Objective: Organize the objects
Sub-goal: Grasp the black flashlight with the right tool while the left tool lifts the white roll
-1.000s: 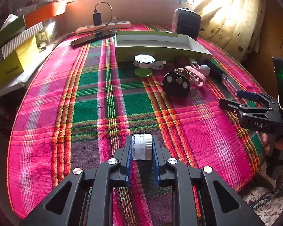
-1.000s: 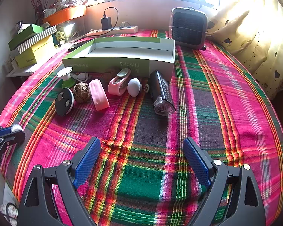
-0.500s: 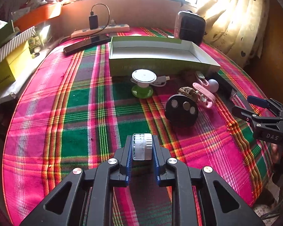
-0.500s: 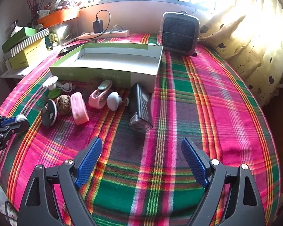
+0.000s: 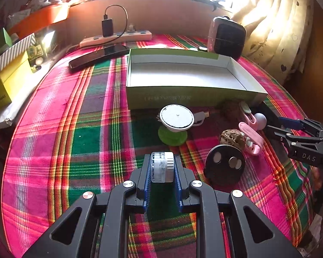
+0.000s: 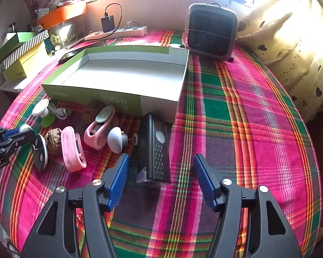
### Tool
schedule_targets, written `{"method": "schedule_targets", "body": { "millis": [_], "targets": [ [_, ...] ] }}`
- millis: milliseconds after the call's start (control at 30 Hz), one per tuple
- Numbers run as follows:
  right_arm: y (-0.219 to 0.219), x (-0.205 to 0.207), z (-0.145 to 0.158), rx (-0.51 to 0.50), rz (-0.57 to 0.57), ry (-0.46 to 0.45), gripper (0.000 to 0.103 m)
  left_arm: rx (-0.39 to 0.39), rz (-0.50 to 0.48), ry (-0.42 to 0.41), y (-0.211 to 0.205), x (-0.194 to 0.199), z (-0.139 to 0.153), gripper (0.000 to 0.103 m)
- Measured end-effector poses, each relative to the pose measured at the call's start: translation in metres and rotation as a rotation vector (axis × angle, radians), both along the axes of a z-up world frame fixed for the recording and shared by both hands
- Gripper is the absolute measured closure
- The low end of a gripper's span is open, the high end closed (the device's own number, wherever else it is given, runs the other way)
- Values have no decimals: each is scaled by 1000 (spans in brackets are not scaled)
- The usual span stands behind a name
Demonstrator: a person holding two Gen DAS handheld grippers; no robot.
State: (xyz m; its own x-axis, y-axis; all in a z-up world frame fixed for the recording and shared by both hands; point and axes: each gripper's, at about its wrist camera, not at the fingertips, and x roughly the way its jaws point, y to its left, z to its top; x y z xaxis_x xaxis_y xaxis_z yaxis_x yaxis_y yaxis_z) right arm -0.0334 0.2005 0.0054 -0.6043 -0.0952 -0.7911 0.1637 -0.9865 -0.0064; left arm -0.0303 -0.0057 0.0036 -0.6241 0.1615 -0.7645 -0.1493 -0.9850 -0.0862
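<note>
Box (image 6: pixel 109 99) — green walls, grey floor, nothing seen inside — is set on the plaid cloth (image 6: pixel 243 111), with loose items strung along its near wall. Closest to the right gripper (image 6: pixel 160 179) is a black device (image 6: pixel 156 150), flat on the cloth, its long axis running away from the camera toward the box corner. Its near end lies between the blue pads (image 6: pixel 118 178), nearer the left-hand one, with cloth showing on both sides; no contact is seen. The jaws have just been closing and stand at a middling gap, nothing held. The long axis is lined up with the fingers, so the narrow width is what would be spanned — judged a fair approach, though the device sits off-centre toward the left pad.

A small white roll (image 5: pixel 162 169) is held upright in the left gripper (image 5: pixel 162 182), pads pressed on both its faces, jaws narrow. From that gripper the box lies ahead and slightly right, beyond a white disc on a green base (image 5: pixel 175 120). A walnut (image 5: pixel 232 138), a black disc (image 5: pixel 225 165) and pink clips (image 5: pixel 250 137) lie to its right.

The right hand is the nearer to the device; the left, already loaded, is judged the nearer to a drop into the box.
</note>
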Motion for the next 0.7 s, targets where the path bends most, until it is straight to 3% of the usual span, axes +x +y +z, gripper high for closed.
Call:
{"method": "schedule_targets", "body": {
  "millis": [133,300,700],
  "targets": [
    [1,-3,0,-9,6,1,53,-4,-8,4,2,-5,0,86],
    [5,-4,2,-21,-3,0,72,3,-8,3,3,-10,0,86],
    [9,1,3,-111,-27,-6,73,9,-5,3,5,-13,0,86]
  ]
}}
